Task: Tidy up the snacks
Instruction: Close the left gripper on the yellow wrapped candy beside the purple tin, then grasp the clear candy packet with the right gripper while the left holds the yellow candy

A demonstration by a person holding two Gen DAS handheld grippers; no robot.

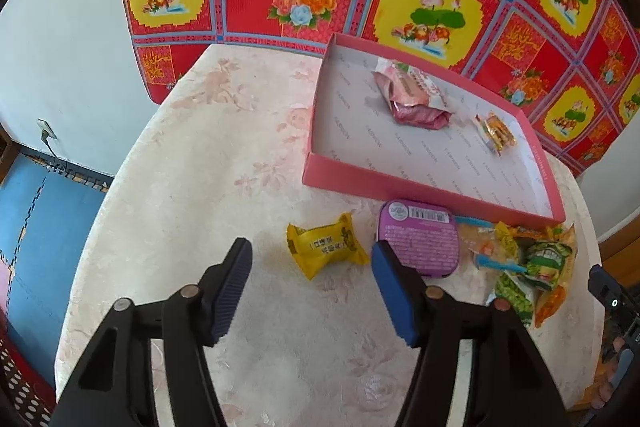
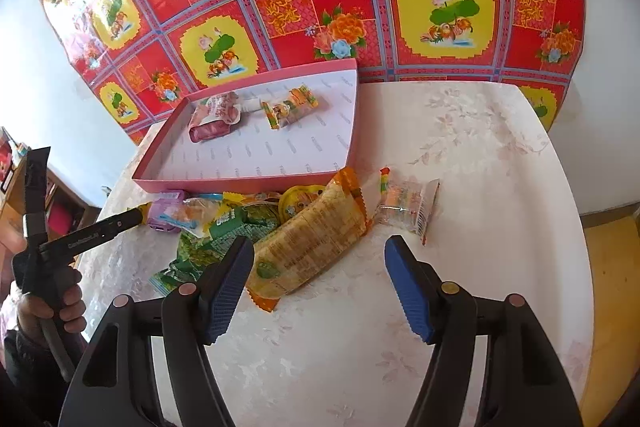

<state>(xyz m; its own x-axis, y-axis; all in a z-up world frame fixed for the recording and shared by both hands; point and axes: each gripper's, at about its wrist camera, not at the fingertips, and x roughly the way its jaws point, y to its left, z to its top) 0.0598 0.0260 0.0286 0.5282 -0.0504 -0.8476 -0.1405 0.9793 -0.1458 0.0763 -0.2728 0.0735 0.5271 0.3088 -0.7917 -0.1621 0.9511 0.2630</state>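
Table point(image 1: 180, 187) bare leftward; pink tray point(image 1: 420, 187) seemingly near far edge; both hand-held grippers point(image 1: 312, 291) point(image 2: 320, 287) agape, unladen.

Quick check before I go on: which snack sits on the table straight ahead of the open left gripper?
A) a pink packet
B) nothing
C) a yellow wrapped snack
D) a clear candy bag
C: the yellow wrapped snack lies on the table just beyond the left gripper, whose jaws are spread and empty.

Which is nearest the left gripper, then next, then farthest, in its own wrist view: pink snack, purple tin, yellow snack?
1. Yellow snack, just ahead between the open fingers of the left gripper.
2. Purple tin, by the right finger.
3. Pink snack, inside the box.
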